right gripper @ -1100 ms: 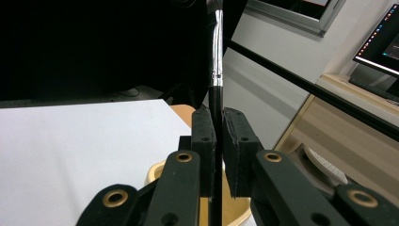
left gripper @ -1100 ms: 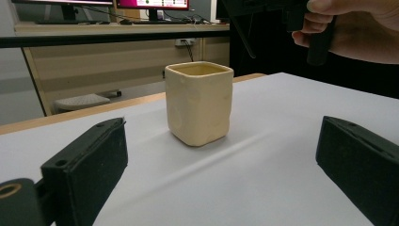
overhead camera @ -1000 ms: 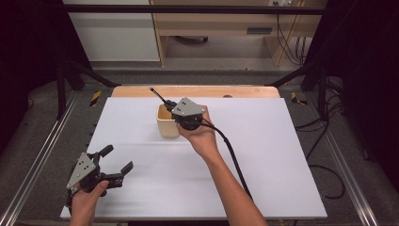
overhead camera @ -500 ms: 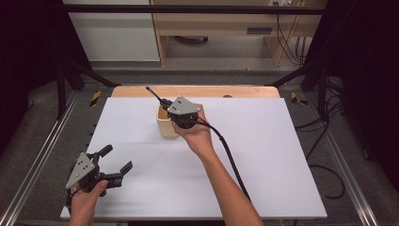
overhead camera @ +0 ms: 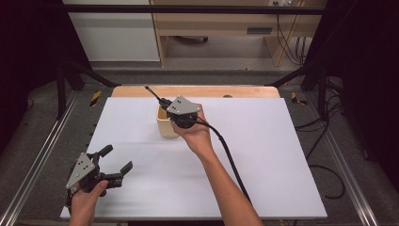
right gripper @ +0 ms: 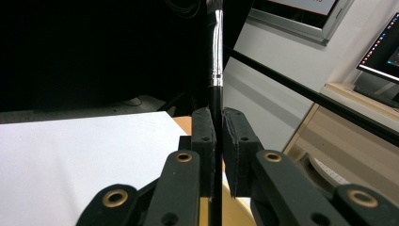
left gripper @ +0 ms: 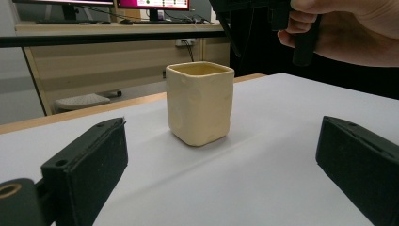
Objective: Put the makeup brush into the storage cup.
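A cream square-sided cup (overhead camera: pixel 164 127) stands upright on the white table top, seen close in the left gripper view (left gripper: pixel 200 103). My right gripper (overhead camera: pixel 165 101) hovers over the cup's rim, shut on a thin black brush (overhead camera: pixel 153 93) with a silver ferrule (right gripper: pixel 216 52). The brush points up and away to the far left. Its lower end is hidden behind the gripper (right gripper: pixel 219 127). My left gripper (overhead camera: pixel 117 158) rests near the front left corner, open, with nothing between its jaws (left gripper: pixel 226 169), and it faces the cup.
The white sheet (overhead camera: pixel 282 155) covers most of the wooden table (overhead camera: pixel 244 91). A black cable (overhead camera: pixel 230 160) trails from the right gripper along the forearm. Metal rails (overhead camera: pixel 42 160) run along both sides, and shelving stands beyond the far edge.
The right gripper with the brush has shifted slightly to the left above the cup. The left gripper has stayed where it was.
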Demonstrator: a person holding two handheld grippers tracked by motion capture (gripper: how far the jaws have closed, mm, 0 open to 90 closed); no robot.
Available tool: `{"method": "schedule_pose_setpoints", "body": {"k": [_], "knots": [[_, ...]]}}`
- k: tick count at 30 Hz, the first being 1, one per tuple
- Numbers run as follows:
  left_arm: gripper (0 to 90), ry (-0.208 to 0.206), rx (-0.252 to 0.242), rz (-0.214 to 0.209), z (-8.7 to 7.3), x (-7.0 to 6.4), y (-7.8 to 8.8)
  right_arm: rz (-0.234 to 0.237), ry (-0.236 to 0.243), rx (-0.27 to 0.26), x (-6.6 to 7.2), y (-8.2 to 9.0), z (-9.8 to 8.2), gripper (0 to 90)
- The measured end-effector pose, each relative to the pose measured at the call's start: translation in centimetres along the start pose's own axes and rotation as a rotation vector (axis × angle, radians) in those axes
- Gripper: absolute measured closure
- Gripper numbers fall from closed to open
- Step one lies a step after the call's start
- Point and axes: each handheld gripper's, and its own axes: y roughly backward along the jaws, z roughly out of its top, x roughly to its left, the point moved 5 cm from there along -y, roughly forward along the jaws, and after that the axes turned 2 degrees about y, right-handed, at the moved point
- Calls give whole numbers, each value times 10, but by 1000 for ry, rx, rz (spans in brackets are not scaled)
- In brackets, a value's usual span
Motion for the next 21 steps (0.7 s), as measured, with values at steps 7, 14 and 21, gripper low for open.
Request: {"method": "schedule_pose_setpoints", "body": {"k": [7,14,21], "knots": [[24,1,-1,1,0,0,0,-1,0,-10,0,-2,-1,837],[24,-3,4,-2,0,0,0,5,-6,-22,3,-5,-1,837],[24,-1,2,0,0,0,0,5,-9,-30,2,-6,0,837]]}}
